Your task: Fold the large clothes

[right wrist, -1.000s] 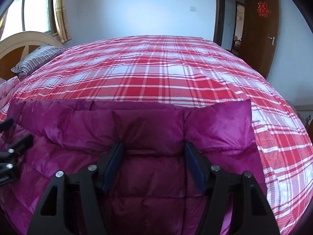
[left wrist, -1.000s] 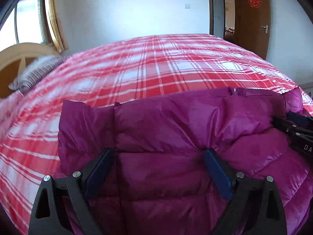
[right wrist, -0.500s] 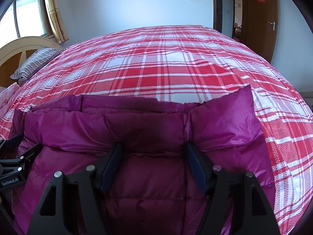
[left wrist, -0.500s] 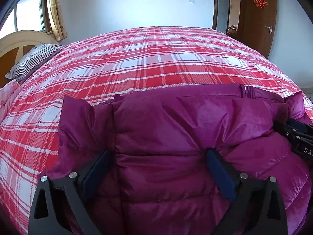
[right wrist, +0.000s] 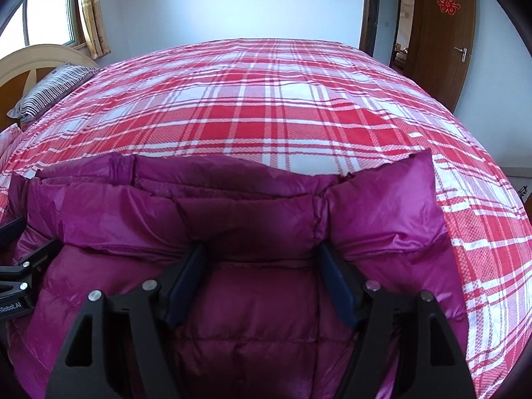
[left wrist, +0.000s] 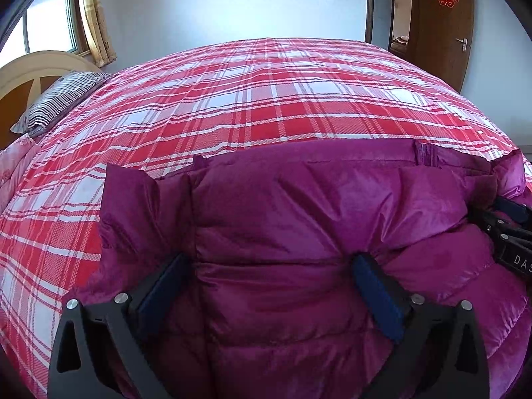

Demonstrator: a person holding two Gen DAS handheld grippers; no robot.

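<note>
Magenta puffer jacket (left wrist: 299,232): at 6 o'clock on plaid bed (left wrist: 266,106). Left gripper (left wrist: 269,272) and right gripper (right wrist: 262,266): jaws just widening, spread, straddling jacket padding. Striped pillow (left wrist: 56,103), 9 o'clock; brown door (right wrist: 442,33), 2 o'clock.

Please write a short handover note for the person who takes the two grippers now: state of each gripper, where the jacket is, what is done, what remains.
Left gripper: jaws wide and just been opening; the purple down jacket bulges between the fingers; whether they press it is unclear.
Right gripper: jaws narrower and just been opening; jacket padding between them.
Jacket: on the near part of the red plaid bed, one fold edge facing the far side. The two grippers sit side by side on it.
Done: it appears folded over at least once.
Left: probably lift clear, then check whether another fold is needed.
</note>
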